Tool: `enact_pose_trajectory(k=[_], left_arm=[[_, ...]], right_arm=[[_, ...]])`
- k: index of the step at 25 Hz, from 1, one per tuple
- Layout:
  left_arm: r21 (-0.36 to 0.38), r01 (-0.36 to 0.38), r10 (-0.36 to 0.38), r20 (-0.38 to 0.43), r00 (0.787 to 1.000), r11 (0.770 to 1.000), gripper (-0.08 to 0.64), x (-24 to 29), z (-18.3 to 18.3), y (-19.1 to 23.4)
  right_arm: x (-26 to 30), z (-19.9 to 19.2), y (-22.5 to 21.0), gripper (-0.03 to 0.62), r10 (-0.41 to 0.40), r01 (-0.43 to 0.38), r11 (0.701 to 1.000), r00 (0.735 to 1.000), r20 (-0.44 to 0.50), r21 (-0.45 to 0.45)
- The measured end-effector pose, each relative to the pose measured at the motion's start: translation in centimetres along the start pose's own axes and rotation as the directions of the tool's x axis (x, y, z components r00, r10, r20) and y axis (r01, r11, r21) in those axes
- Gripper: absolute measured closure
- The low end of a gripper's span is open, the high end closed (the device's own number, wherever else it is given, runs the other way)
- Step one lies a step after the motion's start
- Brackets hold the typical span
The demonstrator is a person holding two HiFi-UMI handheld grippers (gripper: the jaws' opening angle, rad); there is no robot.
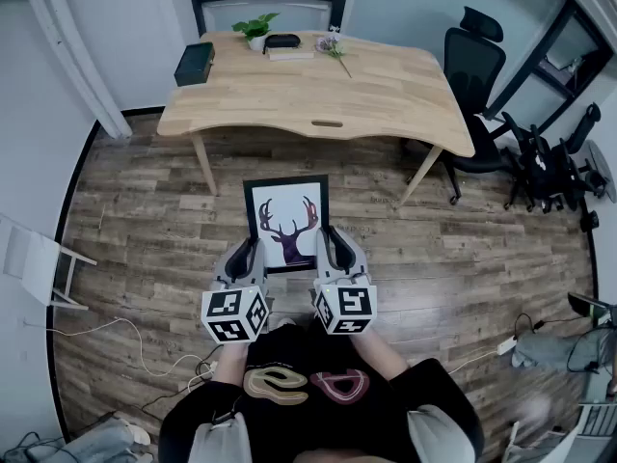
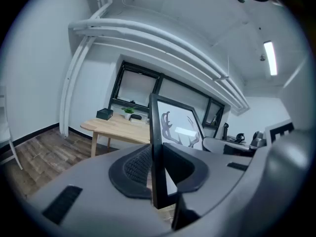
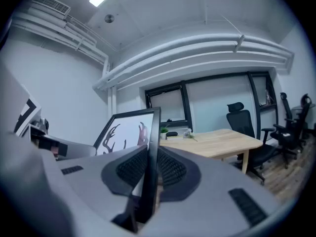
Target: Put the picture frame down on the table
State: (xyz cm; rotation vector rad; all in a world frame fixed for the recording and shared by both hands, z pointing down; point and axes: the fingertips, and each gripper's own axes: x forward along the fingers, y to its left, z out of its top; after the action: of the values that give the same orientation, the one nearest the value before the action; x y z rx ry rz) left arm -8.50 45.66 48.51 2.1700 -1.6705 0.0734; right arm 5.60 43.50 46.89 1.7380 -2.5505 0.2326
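The picture frame [image 1: 286, 222] has a black border and a white mat, and carries a print of a deer head with antlers. It is held in the air, roughly upright, with its printed face toward the person [image 1: 318, 394]. It hangs over the wooden floor [image 1: 135, 258], well short of the table [image 1: 386, 99] and apart from it.

Both grippers are clamped on the frame, one on each side edge.
- The left gripper [image 1: 243, 254] holds the left edge. In the left gripper view the black edge stands vertically between the two jaws, and the left pads [image 2: 134, 166] press on it from both faces, near the frame's lower corner.
- The right gripper [image 1: 333, 249] holds the right edge. In the right gripper view the edge runs up between the jaws, and the right pads [image 3: 170, 171] bear on it from both sides.

In the head view the lower half of the frame sits between the two grippers and the upper half projects beyond the jaw tips toward the table.

The table is light wood. At its far edge stand a black box [image 1: 194, 63] and a potted plant [image 1: 255, 30]. A black office chair [image 1: 472, 66] stands at the table's right end.
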Motion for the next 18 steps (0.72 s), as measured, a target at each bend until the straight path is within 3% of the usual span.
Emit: enact_pose_trajectory(k=[10, 15, 18], left_arm=[[-0.012, -0.014, 0.014, -0.016, 1.000, 1.000, 0.480, 1.6, -0.2, 0.0], [-0.024, -0.045, 0.045, -0.026, 0.999, 0.999, 0.480, 4.9, -0.4, 0.5], [0.007, -0.057, 0.058, -0.032, 0.998, 0.998, 0.480, 7.5, 0.0, -0.1]], right_arm=[[1.3, -0.3, -1.1, 0.518, 0.013, -0.013, 1.000, 1.000, 0.000, 0.027], [4.3, -1.1, -2.9, 0.515, 0.054, -0.053, 0.998, 0.998, -0.026, 0.033], [6.4, -0.8, -4.9, 0.515, 0.065, -0.064, 0.998, 0.997, -0.043, 0.026]])
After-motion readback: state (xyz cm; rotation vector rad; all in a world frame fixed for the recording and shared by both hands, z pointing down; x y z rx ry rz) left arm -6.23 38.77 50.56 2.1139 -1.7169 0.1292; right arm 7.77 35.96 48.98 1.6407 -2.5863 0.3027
